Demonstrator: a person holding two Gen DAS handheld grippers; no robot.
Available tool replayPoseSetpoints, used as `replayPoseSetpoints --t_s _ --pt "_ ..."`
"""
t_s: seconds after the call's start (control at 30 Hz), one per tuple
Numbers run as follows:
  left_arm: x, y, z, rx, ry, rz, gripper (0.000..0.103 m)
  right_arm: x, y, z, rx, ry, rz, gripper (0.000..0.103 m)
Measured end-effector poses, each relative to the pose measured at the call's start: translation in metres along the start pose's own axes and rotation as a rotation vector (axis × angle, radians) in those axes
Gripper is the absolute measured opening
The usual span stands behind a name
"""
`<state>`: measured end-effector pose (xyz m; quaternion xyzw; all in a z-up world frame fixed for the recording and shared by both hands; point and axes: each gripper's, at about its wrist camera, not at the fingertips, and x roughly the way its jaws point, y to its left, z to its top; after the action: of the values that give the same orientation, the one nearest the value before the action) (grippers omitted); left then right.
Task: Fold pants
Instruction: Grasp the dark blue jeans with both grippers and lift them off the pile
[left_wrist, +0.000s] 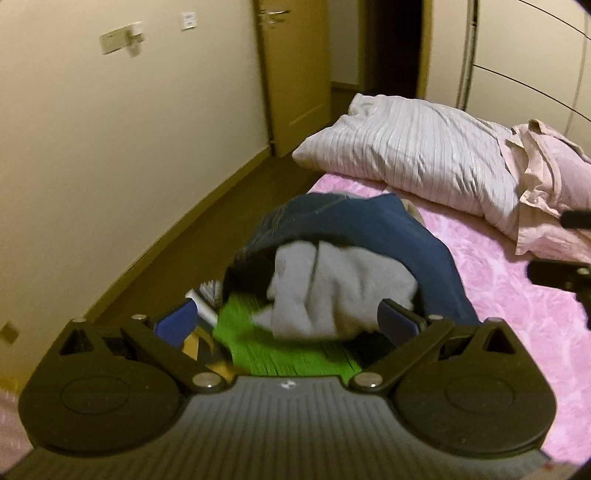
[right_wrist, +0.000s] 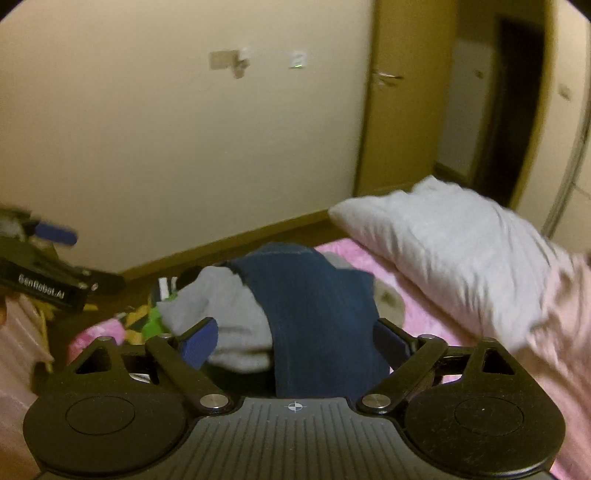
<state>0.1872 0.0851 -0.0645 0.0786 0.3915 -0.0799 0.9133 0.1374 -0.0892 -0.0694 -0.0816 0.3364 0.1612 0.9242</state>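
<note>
Left wrist view: dark blue jeans (left_wrist: 369, 229) lie heaped over a grey garment (left_wrist: 332, 284), just below the striped pillow (left_wrist: 406, 155) — heavy, floppy denim. Your left gripper (left_wrist: 291, 321) and right gripper (right_wrist: 295, 336) gape wide, empty — grab the waistband.

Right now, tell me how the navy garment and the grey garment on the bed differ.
The navy garment is dark denim-like with visible stitching; the grey garment is pale and soft-looking. The navy garment drapes over the grey garment, which bulges out beneath it. Both lie crumpled in one pile on the pink bedspread.
</note>
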Motion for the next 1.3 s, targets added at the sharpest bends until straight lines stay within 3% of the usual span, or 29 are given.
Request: replayPoseSetpoints --t_s 0.07,0.17,0.33,0.47,0.63,0.7,0.73,0.77,1.0,1.13,1.3 --pt "0.030 0.013 0.010 0.009 0.006 -0.017 0.102 0.036 0.007 0.013 -0.050 0.020 0.007 0.067" --pt "0.072 0.031 0.019 0.017 0.026 -0.035 0.102 0.088 0.020 0.027 -0.154 0.057 0.022 0.055" --pt "0.124 0.052 0.024 0.007 0.042 -0.053 0.102 0.169 0.040 0.031 -0.344 0.143 0.051 0.043" --pt "0.148 0.066 0.019 -0.026 0.061 -0.082 0.102 0.217 0.054 0.023 -0.489 0.191 0.053 0.040" --pt "0.159 0.073 0.014 -0.046 0.076 -0.097 0.102 0.254 0.057 0.023 -0.533 0.213 0.024 0.037" --pt "0.159 0.074 0.012 -0.059 0.077 -0.100 0.102 0.265 0.058 0.019 -0.565 0.223 0.020 0.026" --pt "0.158 0.074 0.011 -0.064 0.076 -0.102 0.102 0.268 0.057 0.020 -0.560 0.225 0.029 0.014" --pt "0.157 0.074 0.011 -0.068 0.075 -0.105 0.102 0.266 0.055 0.020 -0.543 0.212 0.026 0.008" --pt "0.131 0.069 0.017 -0.065 0.002 -0.136 0.102 0.218 0.007 0.038 -0.306 0.088 -0.046 0.003" --pt "0.109 0.054 0.024 -0.041 -0.048 -0.175 0.102 0.168 -0.029 0.041 -0.146 0.025 -0.095 0.003" --pt "0.070 0.021 0.031 0.006 -0.103 -0.241 0.102 0.088 -0.081 0.021 0.073 -0.051 -0.184 0.002"
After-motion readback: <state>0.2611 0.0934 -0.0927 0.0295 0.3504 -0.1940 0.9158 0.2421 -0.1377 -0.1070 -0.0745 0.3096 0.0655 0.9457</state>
